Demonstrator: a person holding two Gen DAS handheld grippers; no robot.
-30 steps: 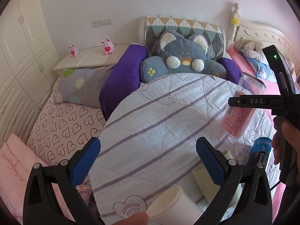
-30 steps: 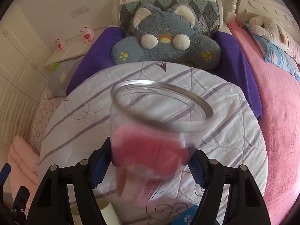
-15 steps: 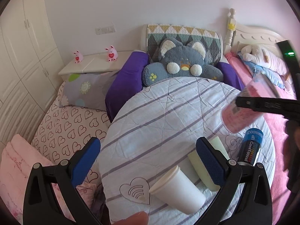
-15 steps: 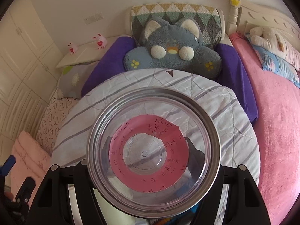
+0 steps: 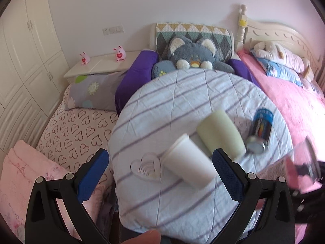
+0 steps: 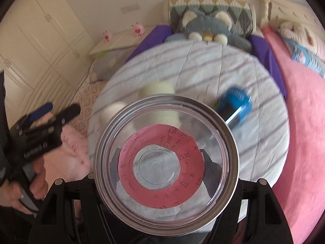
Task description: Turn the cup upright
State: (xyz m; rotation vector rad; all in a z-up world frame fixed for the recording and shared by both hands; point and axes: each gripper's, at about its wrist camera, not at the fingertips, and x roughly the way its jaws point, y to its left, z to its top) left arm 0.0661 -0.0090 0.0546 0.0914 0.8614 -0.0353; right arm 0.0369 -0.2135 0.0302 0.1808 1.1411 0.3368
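My right gripper (image 6: 165, 166) is shut on a clear plastic cup with a pink label (image 6: 165, 166); its open mouth faces the camera and hides the fingers. That cup also shows blurred at the right edge of the left wrist view (image 5: 302, 168), held off the table's near right side. My left gripper (image 5: 160, 170) is open and empty above the table's near edge. A white paper cup (image 5: 187, 161) lies on its side between its fingers, below them. A pale green cup (image 5: 220, 135) lies on its side beside it.
The round table (image 5: 182, 93) has a striped cloth. A blue can (image 5: 261, 130) lies on it at the right. A grey cat plush (image 5: 192, 58) sits behind the table. Beds flank it: pink on the right (image 5: 294, 101), heart-patterned on the left (image 5: 77, 130).
Both grippers have pulled back toward the near edge and risen. The clear cup in the right gripper turned from tilted to mouth-on at the camera, and moved down and right in the left view.
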